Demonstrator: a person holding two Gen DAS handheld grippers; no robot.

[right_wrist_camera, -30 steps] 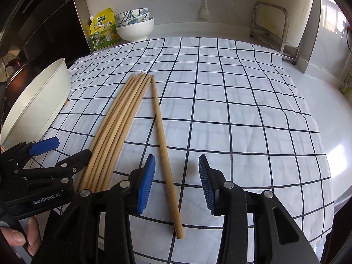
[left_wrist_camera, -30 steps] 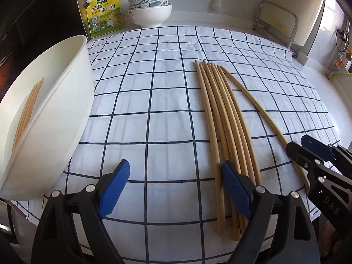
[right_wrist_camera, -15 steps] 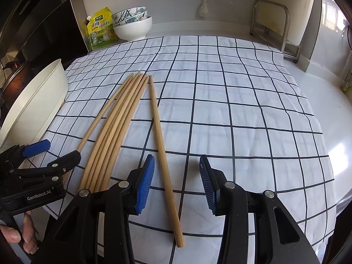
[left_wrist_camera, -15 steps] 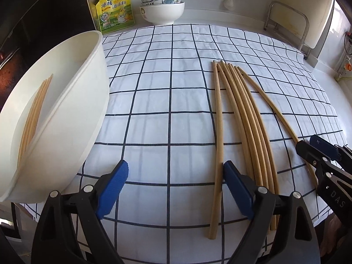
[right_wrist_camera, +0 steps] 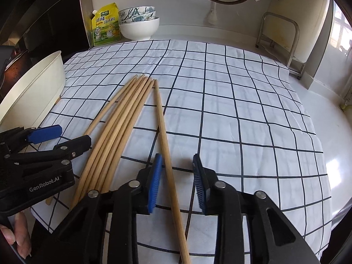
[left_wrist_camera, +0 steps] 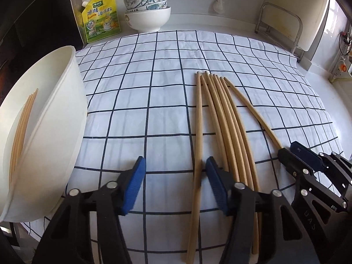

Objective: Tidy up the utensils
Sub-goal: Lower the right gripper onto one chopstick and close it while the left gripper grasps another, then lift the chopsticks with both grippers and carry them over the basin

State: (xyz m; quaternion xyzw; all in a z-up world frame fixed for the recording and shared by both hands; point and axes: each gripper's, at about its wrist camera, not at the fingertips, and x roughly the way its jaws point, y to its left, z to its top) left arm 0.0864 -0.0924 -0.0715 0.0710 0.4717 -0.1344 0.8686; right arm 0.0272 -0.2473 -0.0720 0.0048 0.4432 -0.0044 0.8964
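chopsticks (right_wrist_camera: 123,132) lie lengthwise away from the cloth's near edge, the rightmost chopstick (right_wrist_camera: 164,136) running between the wide-open right gripper (right_wrist_camera: 178,184), the left gripper (left_wrist_camera: 173,184) equally wide over the leftmost.

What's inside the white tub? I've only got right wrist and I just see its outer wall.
Observer: Several chopsticks lie inside the white tub, along its wall.
Operator: Left gripper's jaws?
Observer: The left gripper is open, with one loose chopstick lying between its fingers.
Operator: Centred?
Observer: No. It sits right by the right pad; the left pad stands well clear of it.
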